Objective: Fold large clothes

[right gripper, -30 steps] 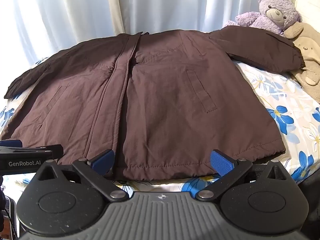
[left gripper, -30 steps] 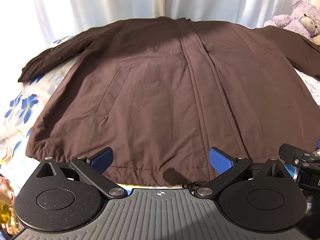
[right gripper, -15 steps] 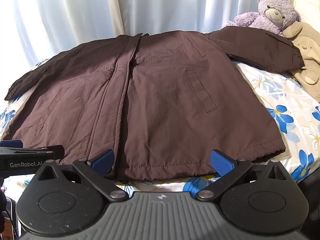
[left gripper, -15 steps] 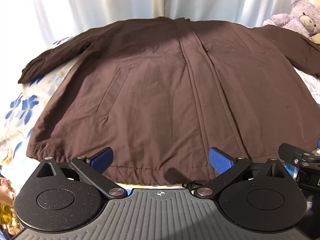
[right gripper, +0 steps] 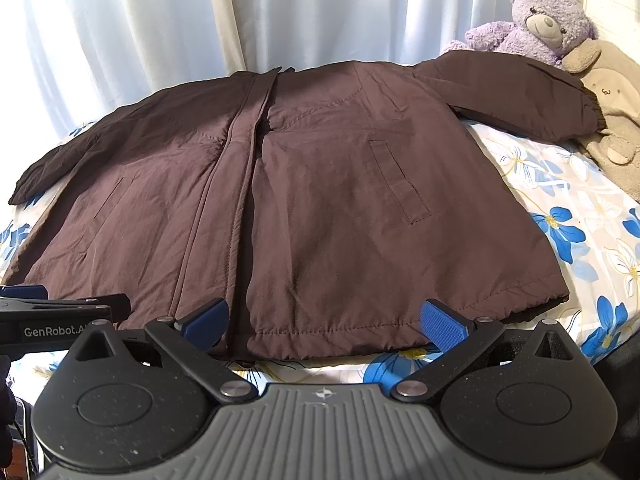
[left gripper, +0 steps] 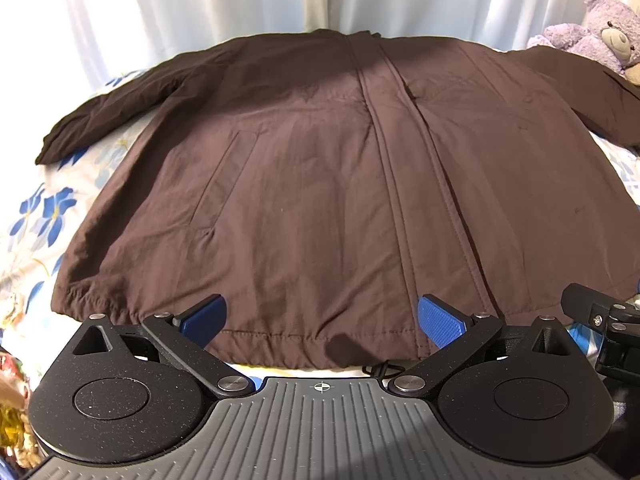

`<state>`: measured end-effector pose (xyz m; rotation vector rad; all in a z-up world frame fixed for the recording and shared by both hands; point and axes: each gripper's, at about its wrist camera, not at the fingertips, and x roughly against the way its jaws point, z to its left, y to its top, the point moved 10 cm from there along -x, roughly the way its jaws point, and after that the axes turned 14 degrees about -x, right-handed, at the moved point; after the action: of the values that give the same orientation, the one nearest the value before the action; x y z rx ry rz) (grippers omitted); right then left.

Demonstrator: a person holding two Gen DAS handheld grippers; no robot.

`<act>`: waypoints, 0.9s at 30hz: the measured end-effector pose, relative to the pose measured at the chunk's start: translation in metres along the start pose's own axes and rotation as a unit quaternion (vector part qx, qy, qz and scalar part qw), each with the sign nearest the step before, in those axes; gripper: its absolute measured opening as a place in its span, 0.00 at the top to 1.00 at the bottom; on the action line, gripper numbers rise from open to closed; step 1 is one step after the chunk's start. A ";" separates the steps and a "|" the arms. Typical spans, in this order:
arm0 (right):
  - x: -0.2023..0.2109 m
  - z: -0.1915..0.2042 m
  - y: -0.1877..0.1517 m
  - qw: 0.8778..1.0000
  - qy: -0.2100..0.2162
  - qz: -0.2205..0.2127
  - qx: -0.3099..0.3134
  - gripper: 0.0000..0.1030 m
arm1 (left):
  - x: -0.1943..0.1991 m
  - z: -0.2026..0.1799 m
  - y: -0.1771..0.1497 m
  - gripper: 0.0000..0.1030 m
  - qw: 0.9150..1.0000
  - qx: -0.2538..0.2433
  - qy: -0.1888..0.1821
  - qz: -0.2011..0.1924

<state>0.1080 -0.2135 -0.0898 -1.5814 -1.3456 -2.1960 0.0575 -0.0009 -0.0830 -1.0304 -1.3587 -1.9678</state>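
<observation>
A large dark brown padded jacket [left gripper: 320, 184] lies flat, front up and sleeves spread, across the floral blue-and-white bedsheet [right gripper: 568, 216], its hem at the near edge. The left gripper [left gripper: 320, 320] and right gripper [right gripper: 324, 320] hover above that hem, blue-padded jaws wide apart, holding nothing. A purple plush teddy bear [right gripper: 536, 20] sits at the far right corner.

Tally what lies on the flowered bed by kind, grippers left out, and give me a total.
Brown jacket, spread flat: 1
Soft toys: 2, a purple teddy bear and a beige plush toy beside it
Total: 3
</observation>
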 end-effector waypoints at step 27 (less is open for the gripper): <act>-0.002 0.000 0.000 1.000 0.004 0.001 -0.001 0.01 | -0.003 0.002 -0.004 0.00 1.000 0.002 0.000 0.006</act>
<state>0.1087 -0.2143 -0.0917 -1.5713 -1.3396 -2.2019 0.0565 0.0024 -0.0876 -1.0333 -1.3532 -1.9549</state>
